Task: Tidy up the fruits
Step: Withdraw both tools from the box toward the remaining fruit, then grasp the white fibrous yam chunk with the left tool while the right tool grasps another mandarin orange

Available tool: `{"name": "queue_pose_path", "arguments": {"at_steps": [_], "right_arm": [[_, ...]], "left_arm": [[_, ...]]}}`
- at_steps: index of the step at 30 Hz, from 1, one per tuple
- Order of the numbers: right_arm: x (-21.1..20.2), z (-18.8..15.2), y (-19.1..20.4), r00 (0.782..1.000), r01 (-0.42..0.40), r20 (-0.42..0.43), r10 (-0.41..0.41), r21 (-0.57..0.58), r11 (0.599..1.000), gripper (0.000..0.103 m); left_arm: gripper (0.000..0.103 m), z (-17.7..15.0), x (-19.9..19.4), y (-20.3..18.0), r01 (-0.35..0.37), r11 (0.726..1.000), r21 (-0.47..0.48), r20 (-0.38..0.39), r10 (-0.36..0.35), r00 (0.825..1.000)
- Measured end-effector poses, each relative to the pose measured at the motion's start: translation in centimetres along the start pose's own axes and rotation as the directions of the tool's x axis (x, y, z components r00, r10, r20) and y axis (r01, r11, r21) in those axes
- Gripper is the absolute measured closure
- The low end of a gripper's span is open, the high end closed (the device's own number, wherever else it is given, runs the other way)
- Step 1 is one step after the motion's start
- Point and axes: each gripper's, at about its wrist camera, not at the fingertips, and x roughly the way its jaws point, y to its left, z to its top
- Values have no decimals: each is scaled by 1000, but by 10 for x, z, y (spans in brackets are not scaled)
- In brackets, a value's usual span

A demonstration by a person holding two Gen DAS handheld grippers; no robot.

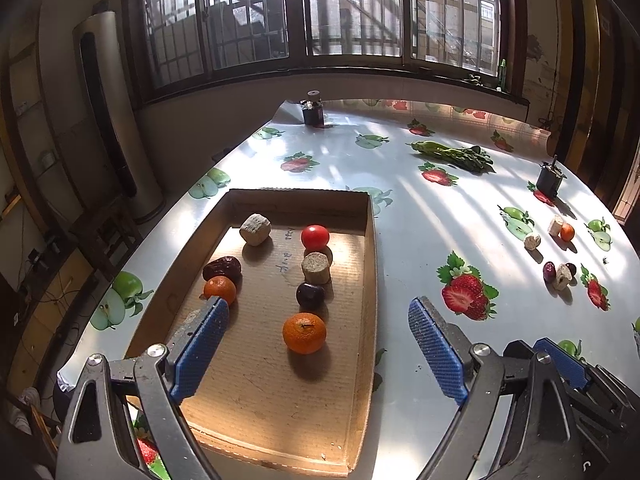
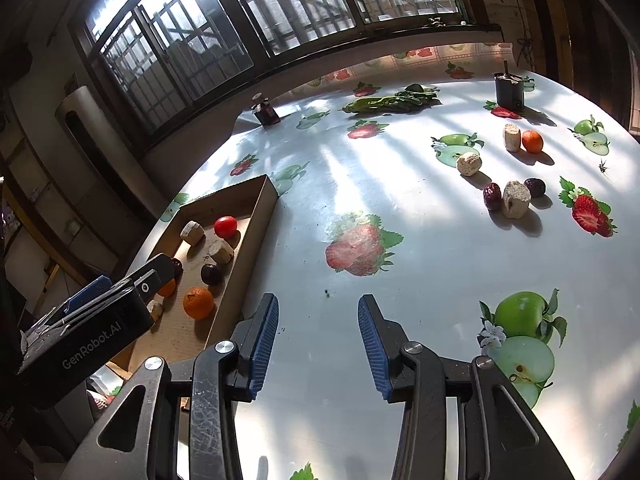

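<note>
Cardboard tray (image 1: pixel 370 240) on the bench (image 1: pixel 416 240), holding a tomato (image 1: pixel 315 237), two oranges and dark fruit. Left hand-held gripper (image 1: pixel 318 346) spread wide over the tray, gripping nothing. Right hand-held gripper (image 2: pixel 318 346) narrower, empty, above bare bench. More fruit, including a small orange (image 2: pixel 532 141), well apart to the right.

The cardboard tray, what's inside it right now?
Inside the cardboard tray: a tomato, two oranges, a dark plum, a red date and two cork-like chunks. The left gripper hides one near corner.
</note>
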Motion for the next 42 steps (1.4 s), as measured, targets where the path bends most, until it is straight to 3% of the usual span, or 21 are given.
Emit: {"name": "queue_pose_path", "arguments": {"at_steps": [10, 15, 20, 25, 30, 33, 35, 37, 42], "right_arm": [[-6, 3, -7, 1000, 13, 24, -14, 28, 1000, 58], [-23, 20, -29, 997, 37, 63, -41, 57, 998, 58], [-64, 39, -90, 975, 161, 133, -179, 133, 978, 58], [-89, 44, -154, 934, 316, 108, -339, 184, 931, 58], [-106, 54, -185, 912, 365, 115, -393, 209, 907, 58], [-106, 70, -187, 909, 368, 132, -396, 191, 910, 58], [-102, 82, -185, 911, 363, 138, -388, 174, 915, 58], [-94, 93, -183, 917, 352, 136, -374, 161, 922, 58], [-70, 114, -182, 928, 338, 122, -351, 120, 934, 58]], "left_arm": [[12, -4, 2, -3, 19, 1000, 3, -10, -19, 1000], [12, -4, 0, 1, 57, 998, -2, -3, -57, 998], [12, -6, 3, -6, 97, 995, 23, -6, -96, 995], [12, -6, 10, -24, 147, 987, 56, -52, -145, 988], [12, -8, 10, -46, 174, 980, 100, -57, -169, 984], [12, -8, 6, -63, 223, 966, 131, -59, -217, 974], [18, -3, 3, -74, 265, 953, 146, -71, -257, 964], [35, 5, 1, -85, 311, 938, 155, -89, -301, 950], [37, 37, 2, -116, 372, 909, 186, -94, -360, 928]]}}
